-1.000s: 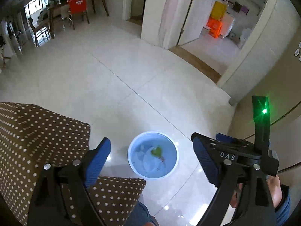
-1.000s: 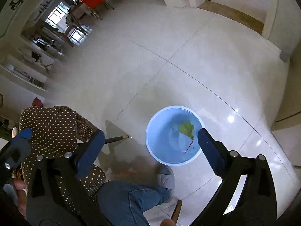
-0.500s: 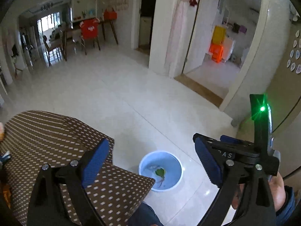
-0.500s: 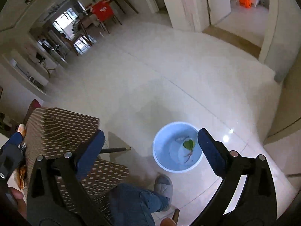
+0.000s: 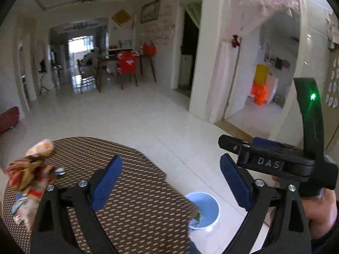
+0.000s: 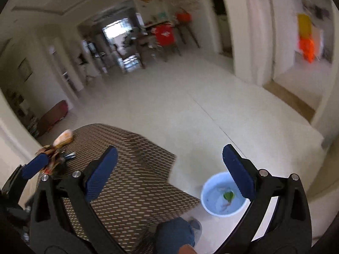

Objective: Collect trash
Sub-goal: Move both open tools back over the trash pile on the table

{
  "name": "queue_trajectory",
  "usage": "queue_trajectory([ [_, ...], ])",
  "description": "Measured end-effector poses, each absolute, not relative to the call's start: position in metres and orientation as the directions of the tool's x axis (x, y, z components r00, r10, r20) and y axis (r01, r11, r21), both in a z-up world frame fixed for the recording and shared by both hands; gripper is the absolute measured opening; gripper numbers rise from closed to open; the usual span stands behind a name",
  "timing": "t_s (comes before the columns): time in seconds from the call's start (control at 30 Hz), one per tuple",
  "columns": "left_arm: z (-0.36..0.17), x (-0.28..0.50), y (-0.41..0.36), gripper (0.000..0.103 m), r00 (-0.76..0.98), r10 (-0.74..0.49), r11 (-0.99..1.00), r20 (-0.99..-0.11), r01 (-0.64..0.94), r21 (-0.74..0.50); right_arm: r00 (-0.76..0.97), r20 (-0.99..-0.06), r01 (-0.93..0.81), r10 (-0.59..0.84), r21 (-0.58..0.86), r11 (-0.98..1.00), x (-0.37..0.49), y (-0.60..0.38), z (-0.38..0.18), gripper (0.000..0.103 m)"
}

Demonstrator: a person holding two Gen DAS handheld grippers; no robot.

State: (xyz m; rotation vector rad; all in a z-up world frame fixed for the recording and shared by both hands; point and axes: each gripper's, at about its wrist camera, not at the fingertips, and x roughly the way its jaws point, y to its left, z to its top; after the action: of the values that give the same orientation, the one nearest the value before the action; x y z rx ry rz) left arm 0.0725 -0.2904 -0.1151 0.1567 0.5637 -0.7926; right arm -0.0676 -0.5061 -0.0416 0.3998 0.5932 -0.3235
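A light blue bin (image 5: pixel 204 209) stands on the floor by the table's right corner, with a green leaf (image 6: pixel 228 195) and pale scraps inside; it also shows in the right wrist view (image 6: pixel 214 206). A blurred pile of crumpled wrappers (image 5: pixel 27 182) lies at the left end of the brown dotted table (image 5: pixel 135 192), with an orange-white packet (image 5: pixel 40 148) behind it. My left gripper (image 5: pixel 169 182) is open and empty above the table. My right gripper (image 6: pixel 167 169) is open and empty, to the right of the left one. The wrappers (image 6: pixel 53 156) show beyond the left gripper's blue pad.
The table (image 6: pixel 131 182) fills the lower left. Pale tiled floor (image 5: pixel 148 118) stretches beyond. A dining table with a red-covered chair (image 5: pixel 127 63) stands far back. A doorway on the right shows orange and yellow items (image 5: pixel 259 84). My knee and slipper (image 6: pixel 178 232) are below.
Both grippers have risen and tilted up from the bin toward the room. The table top and the wrappers at its left end have come into view. Both stayed open.
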Motion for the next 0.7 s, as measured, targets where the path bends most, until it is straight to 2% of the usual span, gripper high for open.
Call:
queue_trajectory([
  [0.4,-0.108,0.098,-0.174,0.092,0.711,-0.505,0.842,-0.489,0.531,-0.096,0.831,-0.556,0.185,-0.019,0.244,0.952,-0.01,-0.408,-0.023,0.097],
  [0.7,-0.121,0.119,-0.065,0.092,0.812,-0.328,0.943,-0.483,0.315,-0.111,0.83,-0.541,-0.031,0.137,0.201,0.979,0.039,-0.314,-0.023,0.097],
])
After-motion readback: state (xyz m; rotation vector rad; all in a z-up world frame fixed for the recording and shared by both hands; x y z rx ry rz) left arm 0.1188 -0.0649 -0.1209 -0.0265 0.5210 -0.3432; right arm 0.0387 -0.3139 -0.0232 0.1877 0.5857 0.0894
